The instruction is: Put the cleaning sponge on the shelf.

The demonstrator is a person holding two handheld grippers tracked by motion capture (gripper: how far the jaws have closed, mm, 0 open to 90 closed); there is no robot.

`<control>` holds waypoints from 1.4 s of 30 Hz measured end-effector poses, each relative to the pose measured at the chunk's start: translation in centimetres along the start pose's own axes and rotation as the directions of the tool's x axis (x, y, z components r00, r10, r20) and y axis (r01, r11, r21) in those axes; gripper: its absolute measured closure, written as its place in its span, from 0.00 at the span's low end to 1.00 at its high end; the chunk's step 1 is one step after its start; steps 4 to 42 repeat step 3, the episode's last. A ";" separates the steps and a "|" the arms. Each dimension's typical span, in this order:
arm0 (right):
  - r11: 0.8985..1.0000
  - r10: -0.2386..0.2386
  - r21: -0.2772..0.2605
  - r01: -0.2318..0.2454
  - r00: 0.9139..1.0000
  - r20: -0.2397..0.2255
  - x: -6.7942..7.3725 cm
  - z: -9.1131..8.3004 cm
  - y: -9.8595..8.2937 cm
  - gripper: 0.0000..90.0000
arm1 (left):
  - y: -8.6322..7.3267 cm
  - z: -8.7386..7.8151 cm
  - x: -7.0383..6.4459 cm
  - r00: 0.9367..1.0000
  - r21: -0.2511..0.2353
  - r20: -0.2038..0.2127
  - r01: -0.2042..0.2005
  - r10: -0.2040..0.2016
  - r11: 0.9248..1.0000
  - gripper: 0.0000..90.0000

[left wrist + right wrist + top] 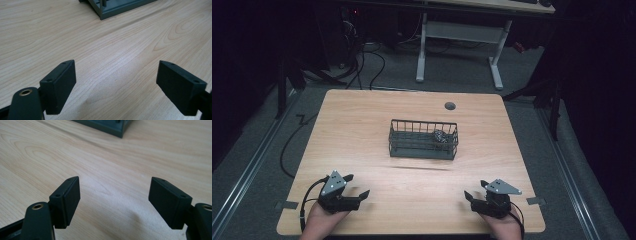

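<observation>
- Dark wire basket (pixel 423 139) standing upright near the middle of the light wooden table (pixel 362 130), well apart from both grippers.
- Small crumpled, patterned object (pixel 440 136) inside the basket, toward its right end; too small to identify.
- Left gripper (pixel 357 186) low at the near left corner, held in a hand (pixel 319 220), jaws spread wide with nothing between, bare wood under them in the left gripper view.
- Right gripper (pixel 476 190) at the near right corner, jaws likewise spread and empty.
- Basket corner (pixel 117 8) at the top edge of the left gripper view, and again (pixel 105 126) in the right gripper view.
- Round grommet hole (pixel 450 106) in the tabletop beyond the basket.
</observation>
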State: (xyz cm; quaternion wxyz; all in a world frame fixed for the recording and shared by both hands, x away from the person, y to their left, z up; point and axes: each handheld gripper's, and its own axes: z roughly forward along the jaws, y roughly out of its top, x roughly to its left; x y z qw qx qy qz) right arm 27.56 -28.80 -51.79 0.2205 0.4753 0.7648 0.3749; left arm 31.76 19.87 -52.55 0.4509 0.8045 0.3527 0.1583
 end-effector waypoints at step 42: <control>0.999 0.031 -0.018 -0.032 0.999 -0.011 -0.5 0.0 -0.1 0.28 | 0.1 -0.1 -0.2 1.000 0.000 -0.003 -0.009 0.009 1.000 0.18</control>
